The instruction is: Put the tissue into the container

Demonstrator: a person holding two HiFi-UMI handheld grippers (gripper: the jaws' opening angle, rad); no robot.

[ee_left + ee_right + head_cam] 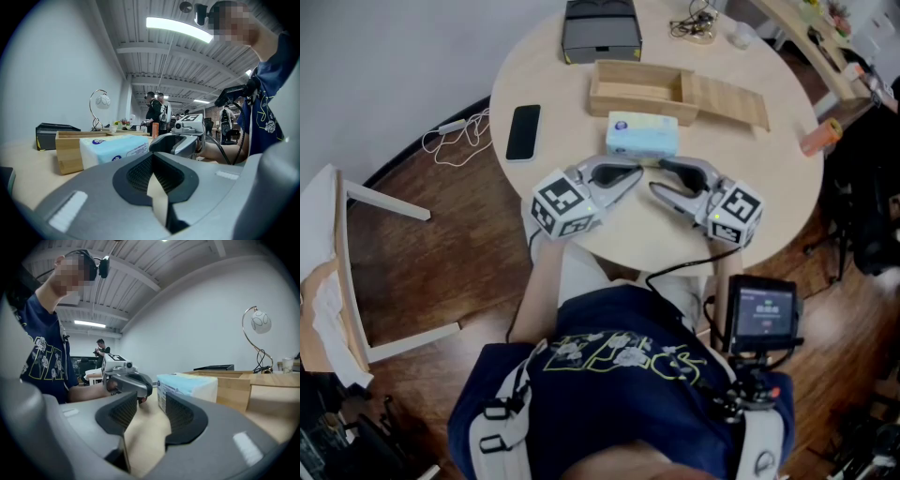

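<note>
Grey jaws of the left gripper (637, 174) are pressed together and empty. The right gripper (656, 175) has its jaws a little apart, with only bare tabletop between them. The two tips face each other, close but not touching, above the round wooden table (741, 164) near its front edge. Just beyond both tips lies the blue-and-white tissue pack (642, 134), touched by neither. Right behind it stands the open wooden container (609, 98), its lid (727, 98) slid out toward the right gripper's side. A black phone (523, 131) lies well off the left gripper's side.
</note>
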